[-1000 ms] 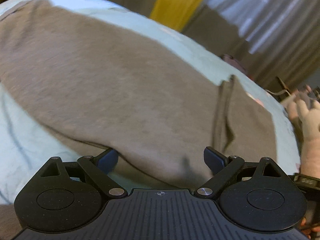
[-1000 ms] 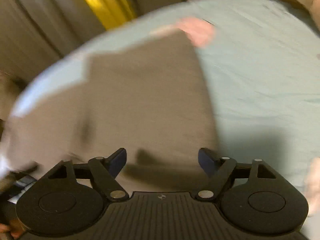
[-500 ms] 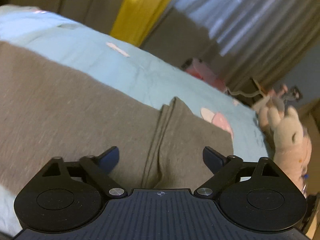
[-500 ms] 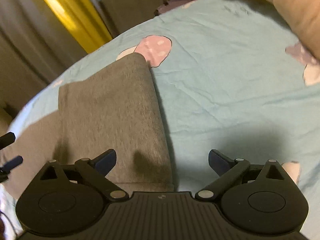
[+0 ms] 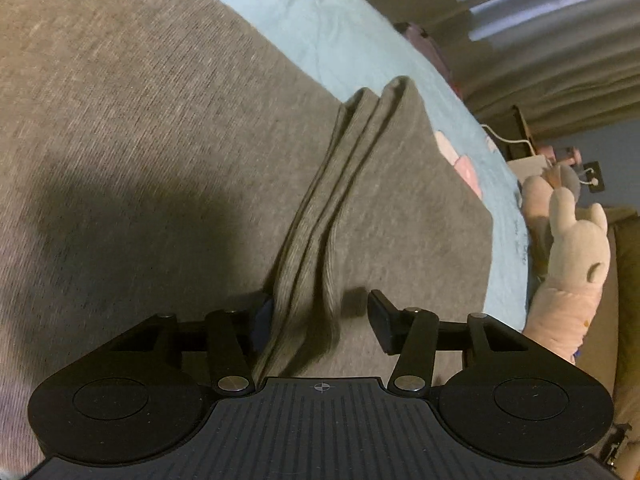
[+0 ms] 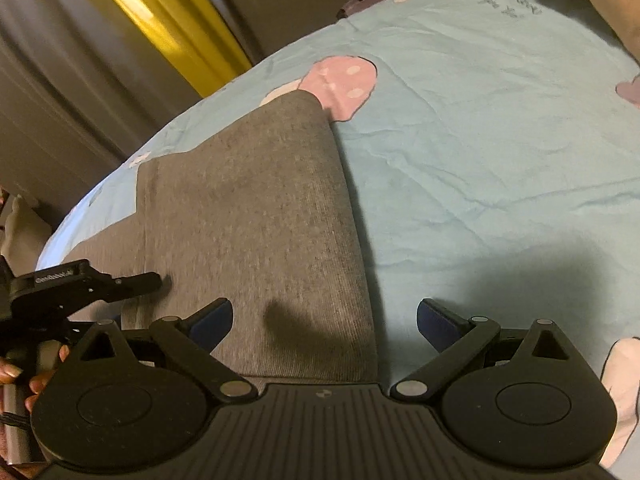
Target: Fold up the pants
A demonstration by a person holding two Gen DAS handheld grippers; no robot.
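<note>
Light blue bedsheet (image 6: 500, 152) with pink cartoon prints covers the bed, one pair of grey pants (image 5: 160, 152) lies flat on it, its near end cut off under my two grippers, and one plush rabbit (image 5: 568, 264) sits at the bed's edge, half out of frame. My left gripper (image 5: 316, 322) has just been closing around a raised ridge of cuff folds, left pad touching, right pad not yet, so no grip. My right gripper (image 6: 324, 320) is spread wide over the pants' edge, grasping nothing.

Home bedroom, bed with printed blue sheet (image 6: 500, 152), plush rabbit (image 5: 572, 256), drawn curtains (image 6: 48, 92)
</note>
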